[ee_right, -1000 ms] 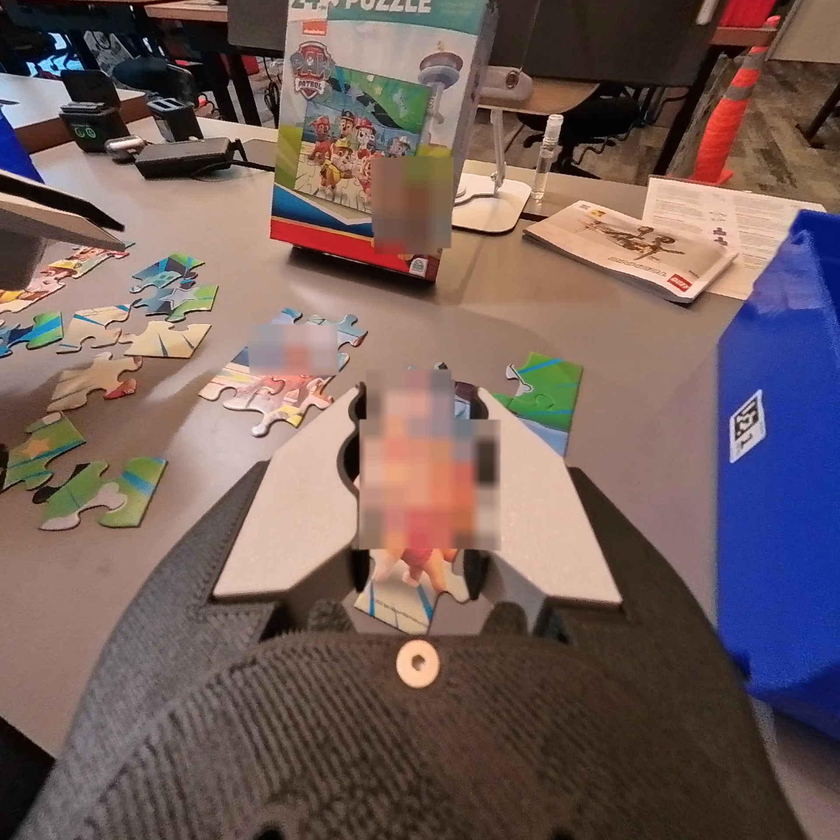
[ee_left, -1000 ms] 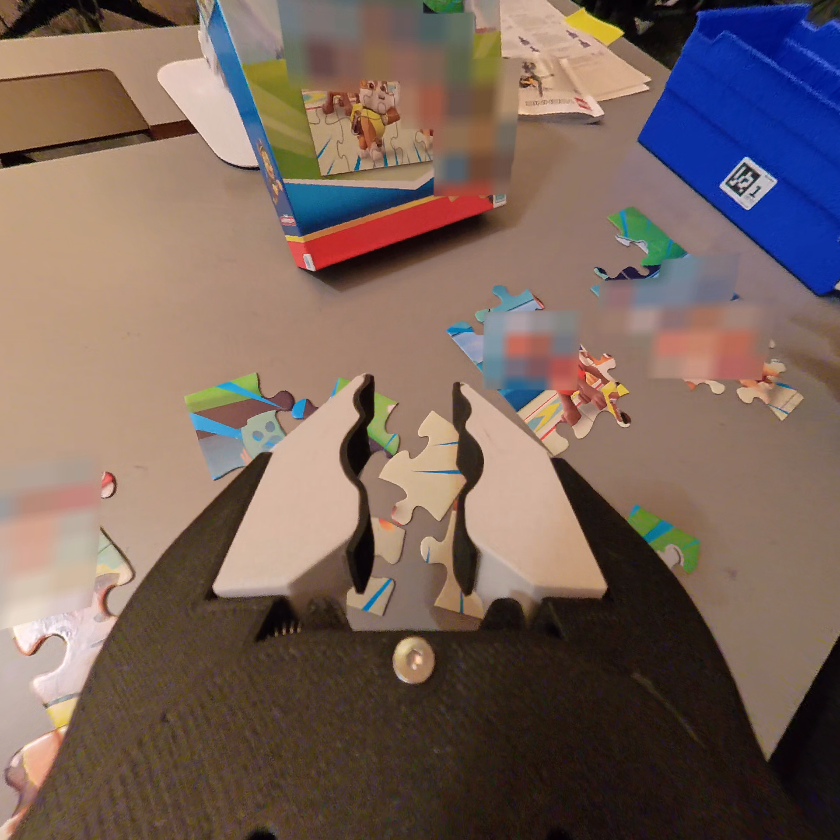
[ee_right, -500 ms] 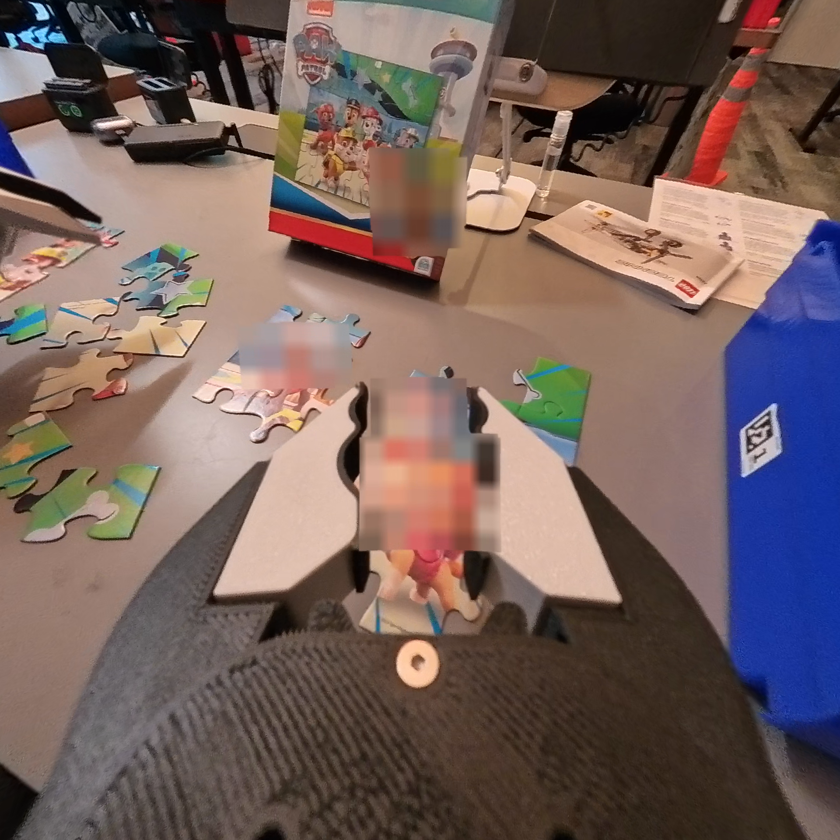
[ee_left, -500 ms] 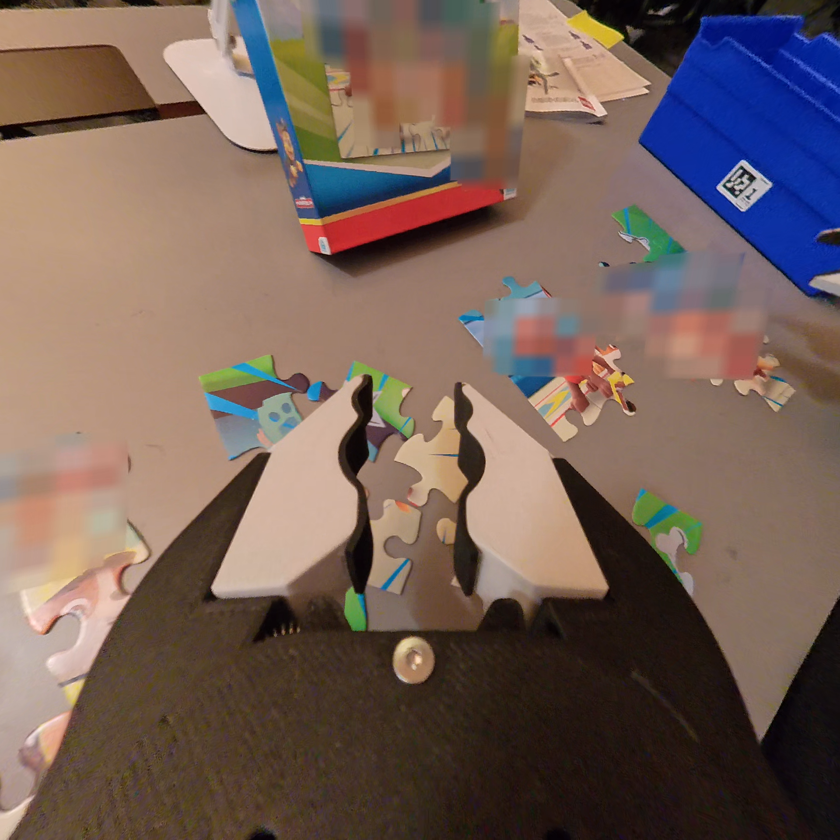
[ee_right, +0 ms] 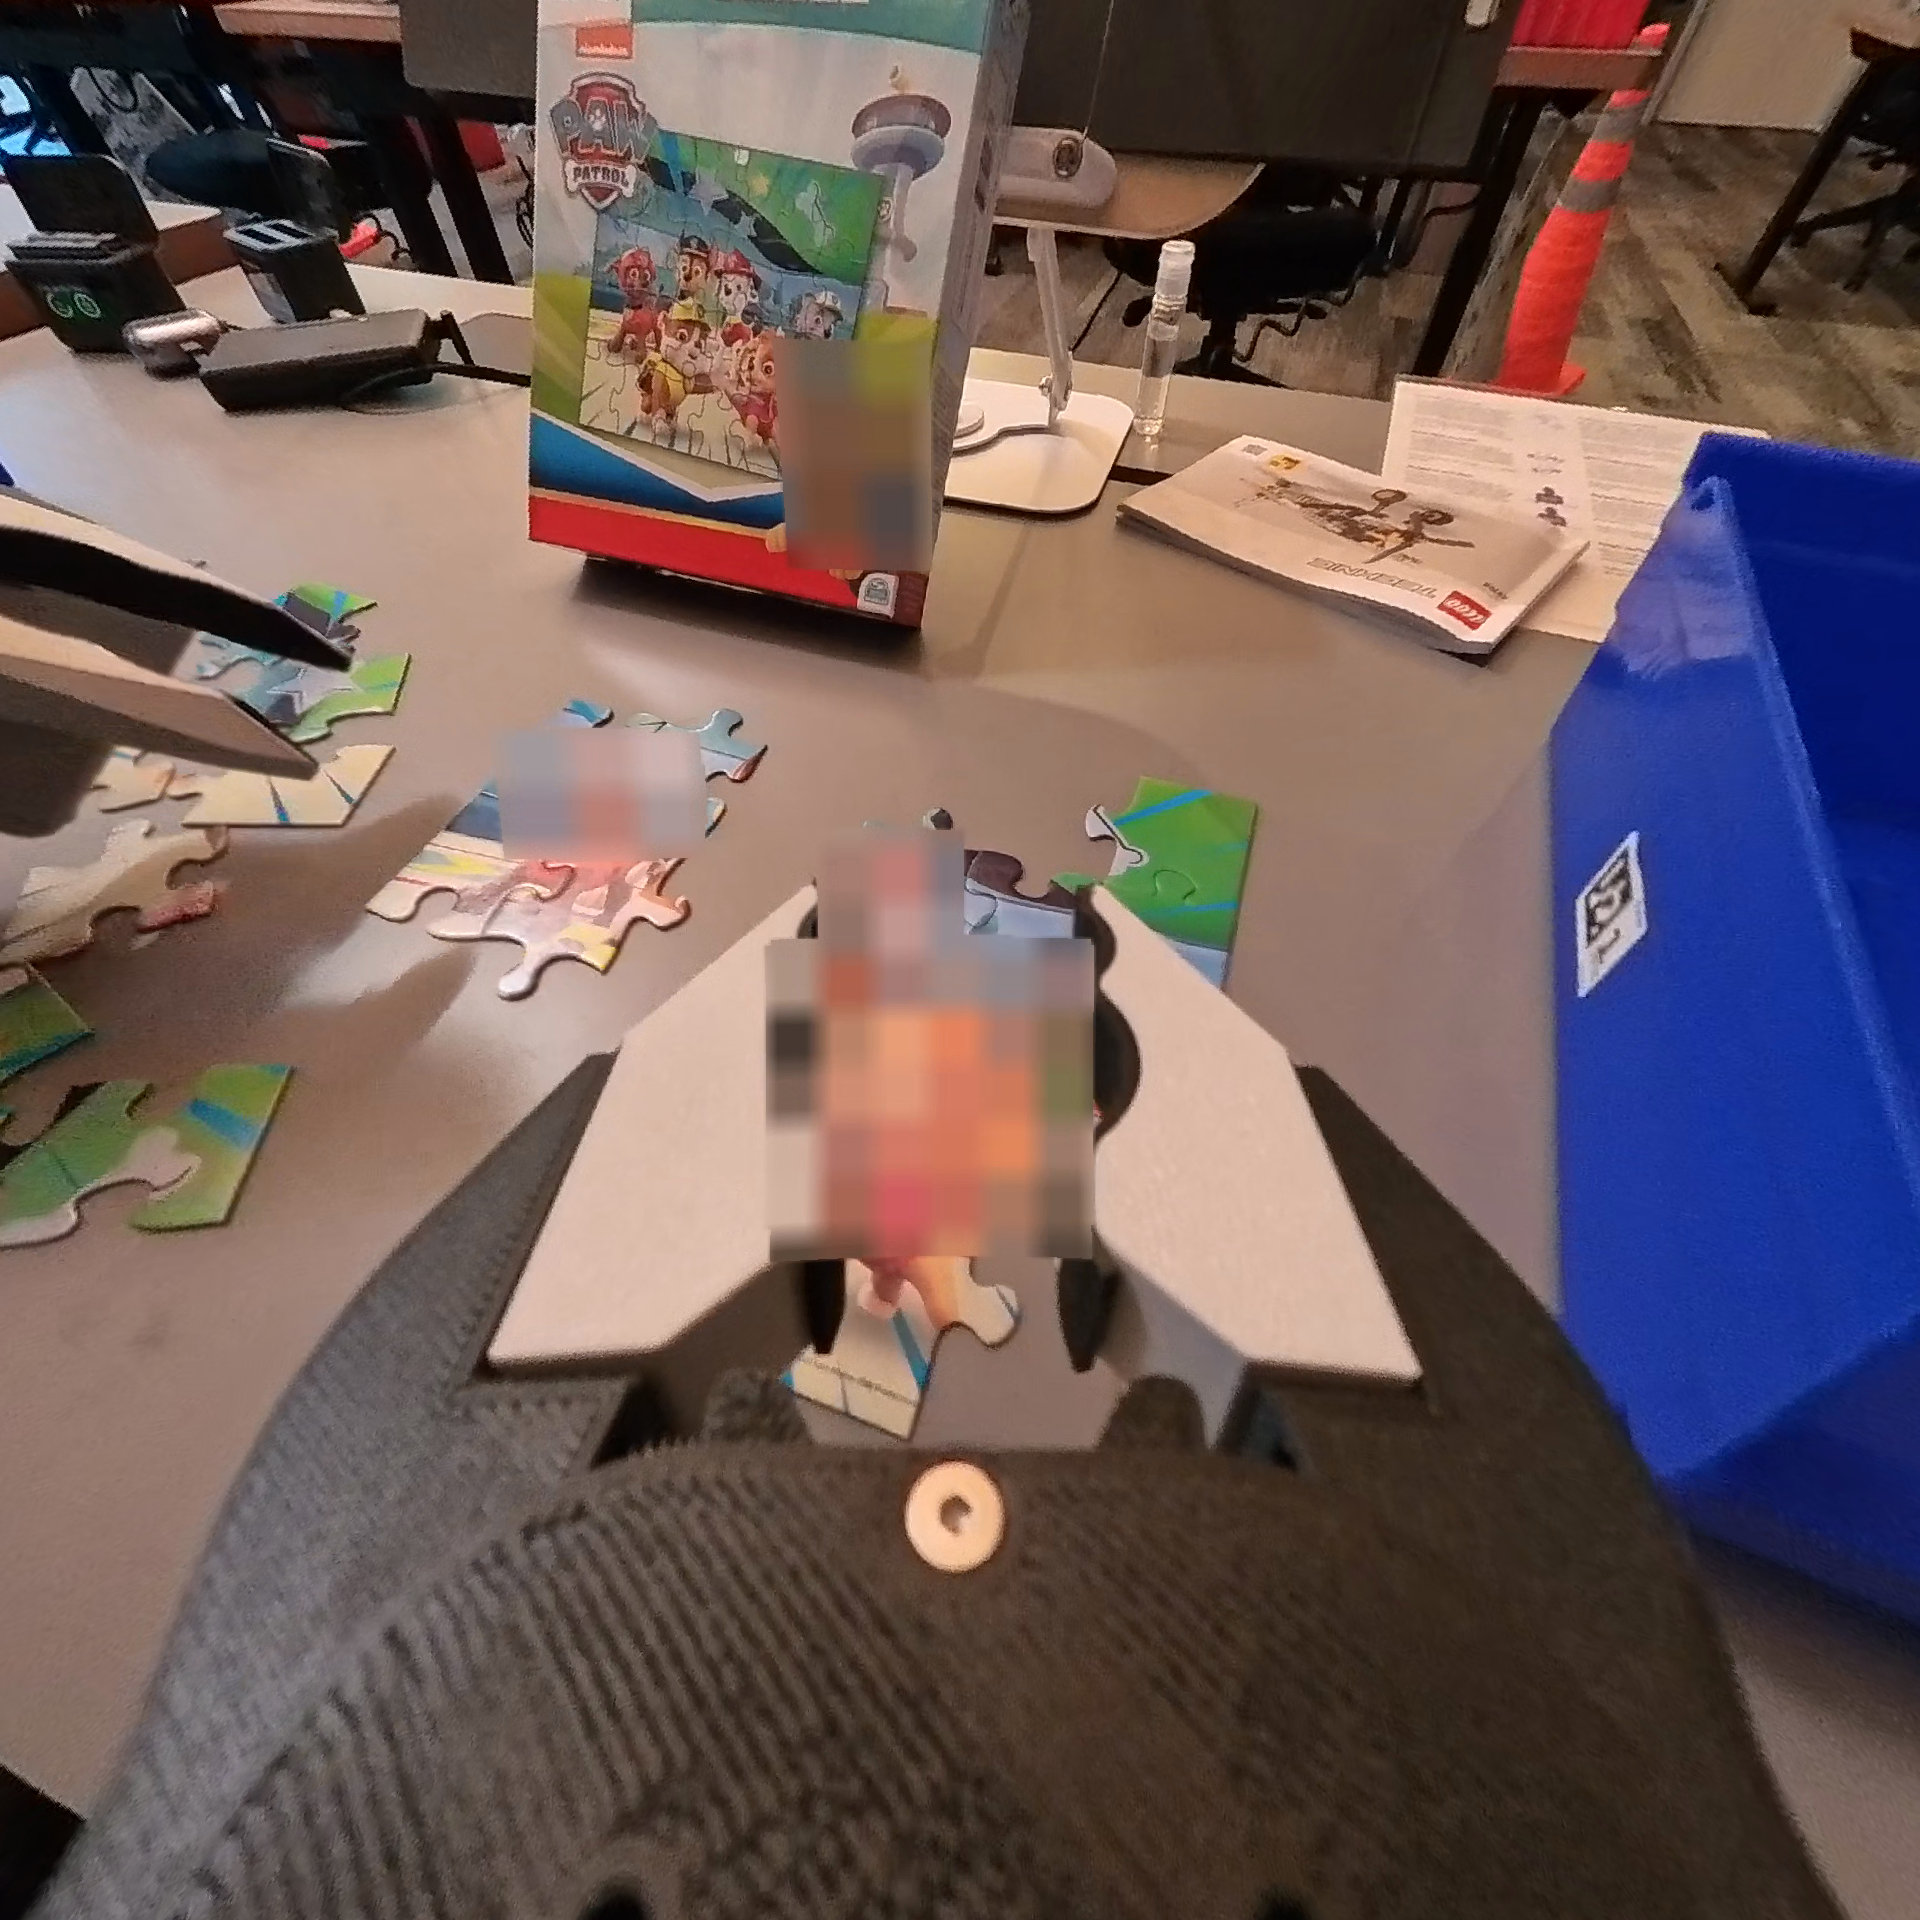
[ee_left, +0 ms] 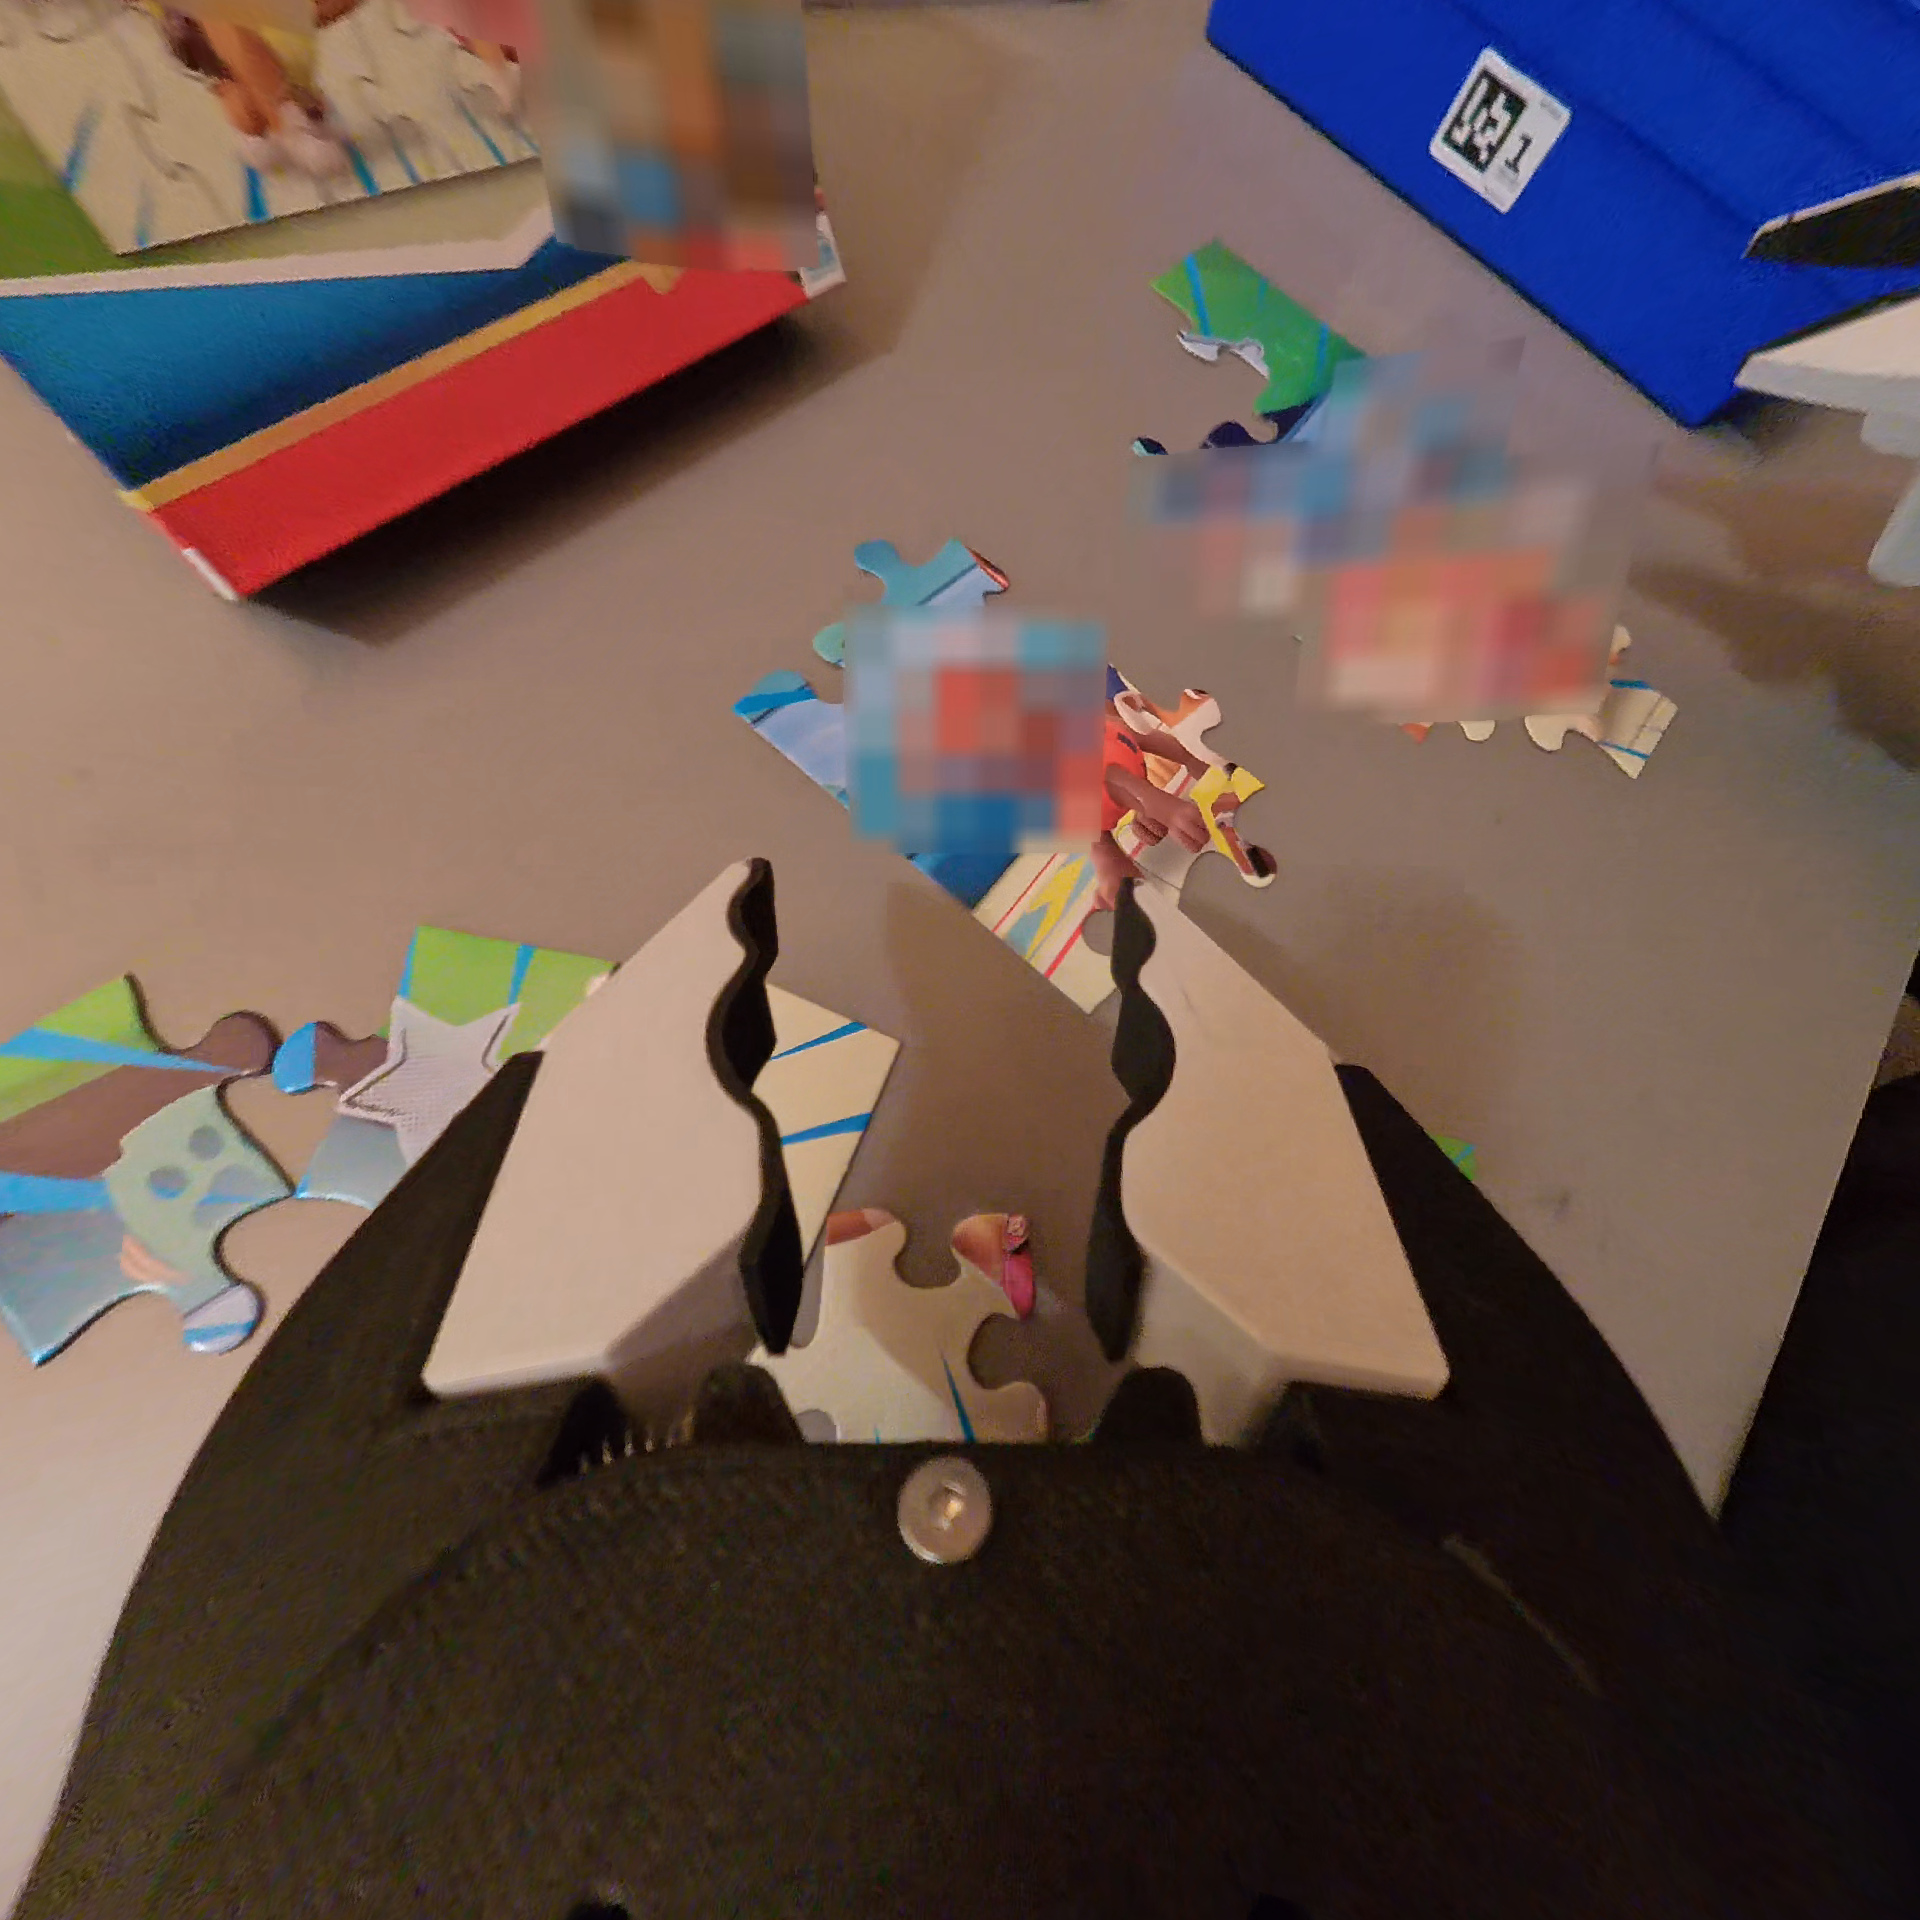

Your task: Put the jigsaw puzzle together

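Your left gripper (ee_left: 940,894) is spread over loose puzzle pieces (ee_left: 831,1091); right gripper (ee_right: 945,914) pinches a puzzle piece (ee_right: 935,1309), which could slip.

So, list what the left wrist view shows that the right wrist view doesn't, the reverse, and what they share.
Left only: the space between the left gripper's wide-apart fingers, looking down on a cream puzzle piece on the grey table.
Right only: a booklet, a clear spray bottle, an orange cone, and a puzzle piece between the right gripper's fingers.
Both: the puzzle box, the blue bin, the green corner piece.
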Demonstrator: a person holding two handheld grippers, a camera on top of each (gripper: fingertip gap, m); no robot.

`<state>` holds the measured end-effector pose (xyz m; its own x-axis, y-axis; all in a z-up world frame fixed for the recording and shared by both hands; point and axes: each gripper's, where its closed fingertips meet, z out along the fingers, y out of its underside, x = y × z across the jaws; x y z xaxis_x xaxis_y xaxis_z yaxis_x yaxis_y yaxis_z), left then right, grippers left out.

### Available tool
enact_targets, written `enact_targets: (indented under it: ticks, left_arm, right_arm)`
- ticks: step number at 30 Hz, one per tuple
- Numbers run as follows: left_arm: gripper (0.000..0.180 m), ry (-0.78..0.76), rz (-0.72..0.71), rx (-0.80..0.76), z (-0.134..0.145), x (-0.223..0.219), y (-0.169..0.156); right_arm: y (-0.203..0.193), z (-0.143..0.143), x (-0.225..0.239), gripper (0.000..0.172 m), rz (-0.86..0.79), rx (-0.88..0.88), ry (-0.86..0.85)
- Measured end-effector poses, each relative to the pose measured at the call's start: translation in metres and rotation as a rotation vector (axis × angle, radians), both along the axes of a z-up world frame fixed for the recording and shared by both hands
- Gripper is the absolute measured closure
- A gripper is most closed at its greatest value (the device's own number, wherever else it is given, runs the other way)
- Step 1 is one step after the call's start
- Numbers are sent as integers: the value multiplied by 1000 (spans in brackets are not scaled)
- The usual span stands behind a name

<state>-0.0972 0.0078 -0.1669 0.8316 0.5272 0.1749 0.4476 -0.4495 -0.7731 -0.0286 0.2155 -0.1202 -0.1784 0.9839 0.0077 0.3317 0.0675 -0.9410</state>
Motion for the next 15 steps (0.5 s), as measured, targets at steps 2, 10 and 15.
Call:
enact_targets:
  ticks: [2, 10, 15]
  left_arm:
    - [117, 2, -14, -22, -4, 3, 5]
    - [114, 9, -53, -49, -10, 9, 26]
    - [112, 42, -61, -88, -12, 7, 32]
  right_arm:
    - [3, 0, 1, 128, -3, 2, 1]
    - [9, -5, 3, 128, 1, -46, 4]
    - [12, -5, 3, 129, 2, -48, 7]
